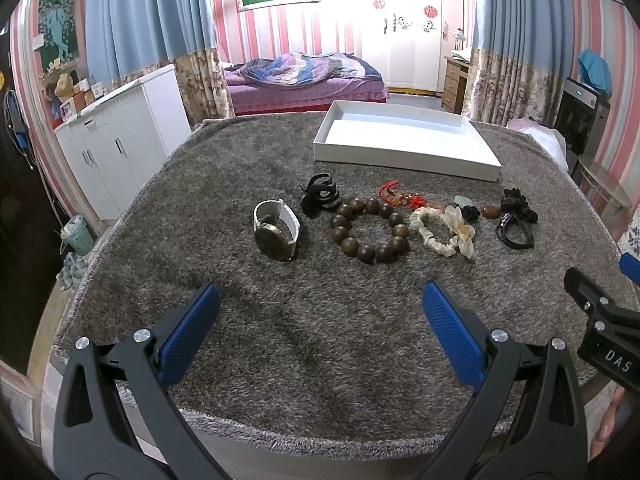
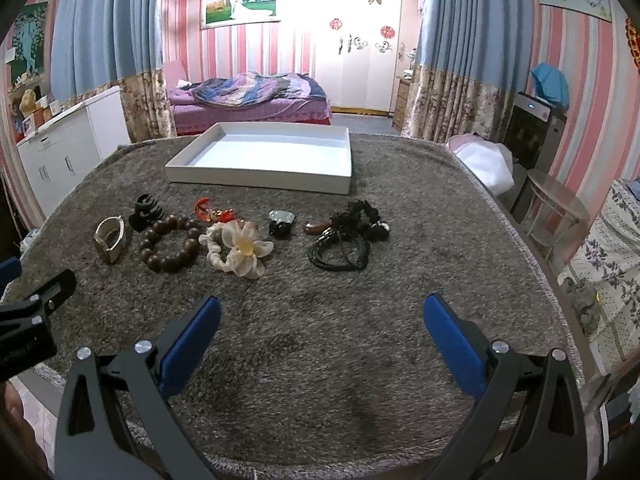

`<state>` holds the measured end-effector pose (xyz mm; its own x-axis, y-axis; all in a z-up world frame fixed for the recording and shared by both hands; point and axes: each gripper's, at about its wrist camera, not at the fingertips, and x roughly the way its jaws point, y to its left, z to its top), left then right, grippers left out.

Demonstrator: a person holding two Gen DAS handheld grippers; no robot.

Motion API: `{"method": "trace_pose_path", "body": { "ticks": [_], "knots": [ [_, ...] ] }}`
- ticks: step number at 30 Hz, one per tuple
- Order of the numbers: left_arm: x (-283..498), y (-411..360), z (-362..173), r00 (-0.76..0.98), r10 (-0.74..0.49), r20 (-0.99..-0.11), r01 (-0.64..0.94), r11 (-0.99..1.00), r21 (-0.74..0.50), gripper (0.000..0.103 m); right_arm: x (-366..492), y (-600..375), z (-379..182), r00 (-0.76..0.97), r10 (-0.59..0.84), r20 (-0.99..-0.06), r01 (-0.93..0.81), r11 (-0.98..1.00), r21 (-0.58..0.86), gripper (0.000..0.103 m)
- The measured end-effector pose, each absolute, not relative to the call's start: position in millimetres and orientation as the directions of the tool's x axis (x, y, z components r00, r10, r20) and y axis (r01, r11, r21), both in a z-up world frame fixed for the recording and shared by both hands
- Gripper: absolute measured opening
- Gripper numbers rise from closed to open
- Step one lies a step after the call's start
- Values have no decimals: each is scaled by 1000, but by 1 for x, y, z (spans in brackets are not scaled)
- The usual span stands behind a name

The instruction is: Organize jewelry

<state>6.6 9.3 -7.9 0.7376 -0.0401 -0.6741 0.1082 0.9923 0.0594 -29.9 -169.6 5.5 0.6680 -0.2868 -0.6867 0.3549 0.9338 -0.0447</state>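
Note:
A row of jewelry lies on the grey carpeted table: a white-strap watch [image 1: 276,230] [image 2: 110,238], a black hair claw [image 1: 321,195] [image 2: 146,210], a brown wooden bead bracelet [image 1: 370,230] [image 2: 170,244], a red tasselled charm [image 1: 396,196] [image 2: 208,210], a cream scrunchie with a flower [image 1: 444,230] [image 2: 238,248], a brown stone pendant [image 1: 491,212] [image 2: 316,227] and dark cords and beads [image 1: 516,216] [image 2: 348,236]. An empty white tray [image 1: 404,160] [image 2: 260,176] stands behind them. My left gripper [image 1: 320,320] and right gripper [image 2: 320,328] are both open and empty, short of the row.
The table's front edge [image 1: 320,436] is close below the grippers. The right gripper's body [image 1: 608,332] shows at the left view's right edge. A white cabinet [image 1: 120,148] stands left of the table and a small side table [image 2: 556,208] right of it.

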Motion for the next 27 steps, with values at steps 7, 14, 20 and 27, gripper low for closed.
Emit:
{"method": "trace_pose_path", "body": {
  "ticks": [7, 14, 20, 27],
  "knots": [
    [9, 8, -13, 731, -58, -680, 128, 990, 52, 100, -30, -168, 4, 689, -263, -675, 334, 942, -27, 101],
    [17, 9, -18, 722, -53, -690, 126, 990, 56, 100, -25, -170, 2, 698, -246, -673, 312, 950, -24, 101],
    [30, 10, -25, 709, -40, -704, 116, 991, 61, 100, -16, -177, -5, 685, -235, -690, 303, 953, -24, 101],
    [51, 5, -30, 681, -66, -730, 133, 990, 34, 100, 1, -189, -18, 650, -200, -733, 295, 955, 1, 101]
  ]
}}
